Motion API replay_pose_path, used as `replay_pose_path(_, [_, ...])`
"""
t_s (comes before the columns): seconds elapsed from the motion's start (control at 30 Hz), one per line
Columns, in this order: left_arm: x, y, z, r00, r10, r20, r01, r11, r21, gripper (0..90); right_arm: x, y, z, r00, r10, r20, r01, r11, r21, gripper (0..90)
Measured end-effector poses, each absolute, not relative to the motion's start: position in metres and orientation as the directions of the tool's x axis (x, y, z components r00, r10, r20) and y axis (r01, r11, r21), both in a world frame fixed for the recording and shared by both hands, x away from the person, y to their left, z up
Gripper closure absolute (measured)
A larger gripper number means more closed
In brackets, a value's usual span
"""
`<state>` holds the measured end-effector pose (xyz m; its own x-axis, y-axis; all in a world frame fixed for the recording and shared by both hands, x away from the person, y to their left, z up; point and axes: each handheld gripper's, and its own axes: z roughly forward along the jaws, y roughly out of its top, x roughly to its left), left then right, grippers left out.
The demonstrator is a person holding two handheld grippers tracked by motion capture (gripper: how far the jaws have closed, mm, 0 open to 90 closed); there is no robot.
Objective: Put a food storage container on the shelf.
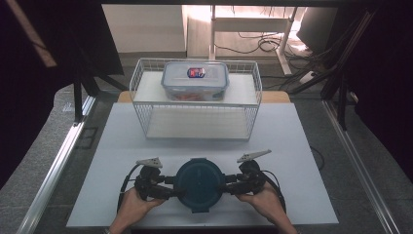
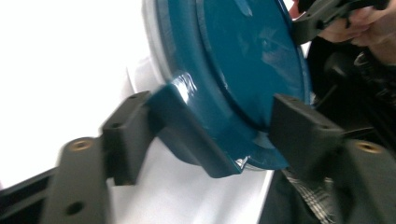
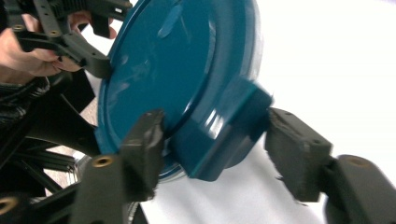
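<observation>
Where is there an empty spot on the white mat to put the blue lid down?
The white mat is bare left and right of the wire basket, and in the strip between the basket and the blue lid. It's crowded at the near edge, where the left gripper and right gripper flank the lid.

Glossy teal plastic lid (image 1: pixel 199 181) — smooth, white wire basket (image 1: pixel 196 127), clear plastic box (image 1: pixel 195 80), matt white tabletop (image 1: pixel 302 146)

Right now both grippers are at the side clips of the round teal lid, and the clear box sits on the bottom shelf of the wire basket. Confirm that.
Not quite. The clear box sits on the top shelf of the wire basket, as the high view shows. The left gripper and right gripper are at the teal lid.
</observation>
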<state>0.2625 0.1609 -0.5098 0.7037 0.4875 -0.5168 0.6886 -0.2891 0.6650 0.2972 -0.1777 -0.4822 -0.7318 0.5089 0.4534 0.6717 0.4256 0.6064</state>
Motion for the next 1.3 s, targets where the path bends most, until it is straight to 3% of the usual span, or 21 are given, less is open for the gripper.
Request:
replay_pose_path(0.03, [0.261,0.163,-0.51,0.701,0.48,-0.527,0.692,-0.279,0.666,41.6,0.291,-0.18,-0.479,-0.727,0.516,0.453,0.675,0.417,0.608,47.1])
replay_pose_path(0.07, [0.259,0.166,-0.51,0.699,0.473,-0.537,0.694,-0.266,0.669,41.6,0.291,-0.18,-0.479,-0.727,0.516,0.453,0.675,0.417,0.608,47.1])
replay_pose_path(0.1, [0.256,0.169,-0.51,0.691,0.449,-0.566,0.702,-0.234,0.673,48.3,0.289,-0.181,-0.478,-0.723,0.529,0.443,0.676,0.413,0.61,53.7])
replay_pose_path(0.3, [0.248,0.169,-0.51,0.683,0.479,-0.551,0.704,-0.232,0.671,49.3,0.279,-0.177,-0.474,-0.714,0.57,0.406,0.676,0.409,0.613,56.8])
replay_pose_path(0.4, [0.249,0.168,-0.51,0.697,0.468,-0.543,0.691,-0.235,0.684,49.9,0.285,-0.182,-0.473,-0.708,0.555,0.437,0.685,0.386,0.618,59.8])
replay_pose_path(0.5, [0.25,0.167,-0.509,0.709,0.461,-0.534,0.678,-0.237,0.695,50.2,0.291,-0.185,-0.476,-0.706,0.535,0.463,0.692,0.383,0.612,56.1])
replay_pose_path(0.7, [0.254,0.169,-0.513,0.697,0.449,-0.559,0.69,-0.211,0.692,50.1,0.293,-0.19,-0.484,-0.666,0.527,0.528,0.735,0.338,0.588,57.5])
replay_pose_path(1.13, [0.251,0.174,-0.522,0.626,0.455,-0.633,0.751,-0.132,0.647,50.6,0.287,-0.187,-0.479,-0.629,0.564,0.535,0.757,0.29,0.585,62.1])
replay_pose_path(1.3, [0.251,0.172,-0.518,0.665,0.444,-0.601,0.719,-0.162,0.676,51.5,0.287,-0.187,-0.478,-0.649,0.558,0.517,0.744,0.321,0.587,61.2])
